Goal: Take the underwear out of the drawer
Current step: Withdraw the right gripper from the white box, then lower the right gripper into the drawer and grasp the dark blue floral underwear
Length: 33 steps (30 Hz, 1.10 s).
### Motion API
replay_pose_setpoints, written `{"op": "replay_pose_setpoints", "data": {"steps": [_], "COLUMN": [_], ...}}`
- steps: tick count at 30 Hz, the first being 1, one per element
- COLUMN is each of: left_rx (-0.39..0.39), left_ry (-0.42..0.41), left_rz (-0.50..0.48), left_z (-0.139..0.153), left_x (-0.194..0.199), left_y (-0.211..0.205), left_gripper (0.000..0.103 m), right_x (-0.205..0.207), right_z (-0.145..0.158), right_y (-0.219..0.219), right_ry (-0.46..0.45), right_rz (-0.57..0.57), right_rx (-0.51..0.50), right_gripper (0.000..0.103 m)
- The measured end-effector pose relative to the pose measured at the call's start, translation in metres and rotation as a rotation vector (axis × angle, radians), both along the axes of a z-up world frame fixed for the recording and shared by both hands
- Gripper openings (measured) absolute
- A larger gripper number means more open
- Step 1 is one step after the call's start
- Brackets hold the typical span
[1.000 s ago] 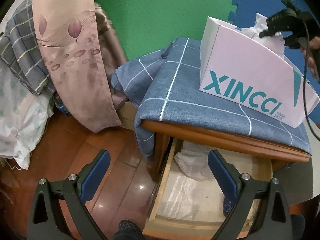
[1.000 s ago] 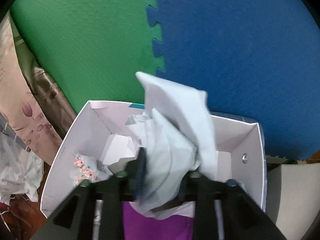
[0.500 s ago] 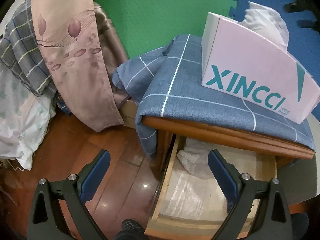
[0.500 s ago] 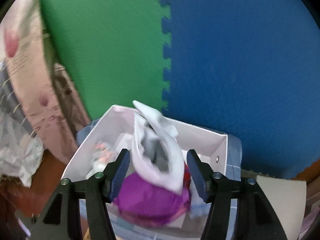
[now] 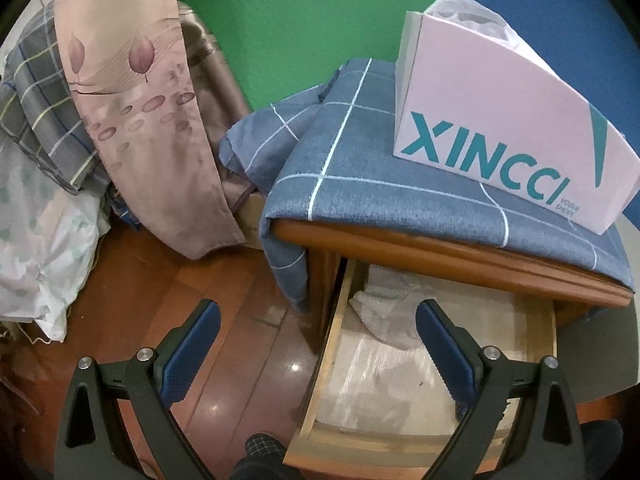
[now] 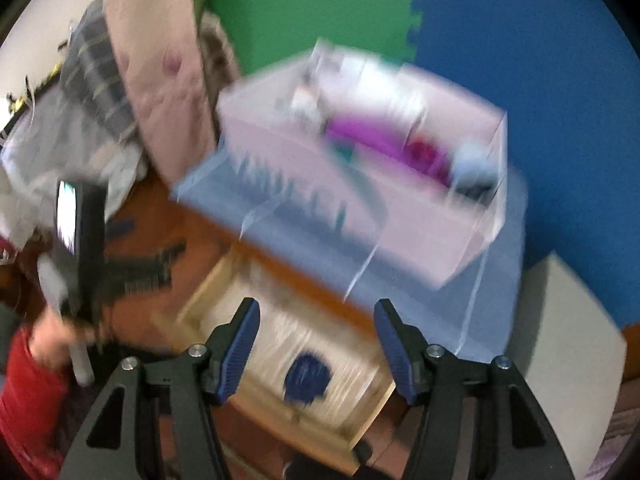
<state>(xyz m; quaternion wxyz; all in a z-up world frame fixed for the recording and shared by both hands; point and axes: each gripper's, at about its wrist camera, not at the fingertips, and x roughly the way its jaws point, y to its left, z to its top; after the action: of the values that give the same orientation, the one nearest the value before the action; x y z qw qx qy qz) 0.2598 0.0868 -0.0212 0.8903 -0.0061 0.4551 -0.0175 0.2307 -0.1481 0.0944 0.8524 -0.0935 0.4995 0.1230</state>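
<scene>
Both grippers, left gripper (image 5: 318, 328) & right gripper (image 6: 316, 328), spread w/ nothing held, right hovering over open drawer (image 6: 208, 294) to reach dark-blue underwear (image 6: 307, 376) at 6 o'clock

Left hand-held gripper (image 5: 318, 334): jaws spread wide, nothing between them, held above the wooden floor (image 5: 224, 320) and the open drawer (image 5: 400, 384). Drawer: pulled out of the wooden nightstand (image 5: 440, 246); a crumpled white garment (image 5: 386, 312) lies at its back left. Nightstand top: covered by a blue checked cloth (image 5: 384, 184), on which stands a pink box (image 5: 496, 136) marked XINCCI, white fabric (image 5: 468, 10) protruding above its rim.
</scene>
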Motion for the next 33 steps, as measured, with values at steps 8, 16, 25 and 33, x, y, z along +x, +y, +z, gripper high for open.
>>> {"op": "replay_pose_setpoints", "data": {"steps": [8, 16, 25, 33], "left_rx": [0.003, 0.011, 0.015, 0.002], "left_ry": [0.017, 0.021, 0.037, 0.075], "left_rz": [0.002, -0.008, -0.019, -0.004], "left_z": [-0.004, -0.006, -0.009, -0.018], "left_x": [0.002, 0.002, 0.004, 0.008], "left_y": [-0.001, -0.001, -0.004, -0.003], "left_gripper": [0.097, 0.097, 0.097, 0.097], "right_x": [-0.020, 0.011, 0.034, 0.041], "right_z": [-0.117, -0.220, -0.286, -0.314], "right_y": [0.022, 0.032, 0.030, 0.026], "right_ry": [0.212, 0.381, 0.480, 0.560], "right_rz": [0.117, 0.146, 0.118, 0.119], "right_rx": [-0.094, -0.194, -0.221, -0.221], "right_gripper": [0.061, 0.061, 0.061, 0.061]}}
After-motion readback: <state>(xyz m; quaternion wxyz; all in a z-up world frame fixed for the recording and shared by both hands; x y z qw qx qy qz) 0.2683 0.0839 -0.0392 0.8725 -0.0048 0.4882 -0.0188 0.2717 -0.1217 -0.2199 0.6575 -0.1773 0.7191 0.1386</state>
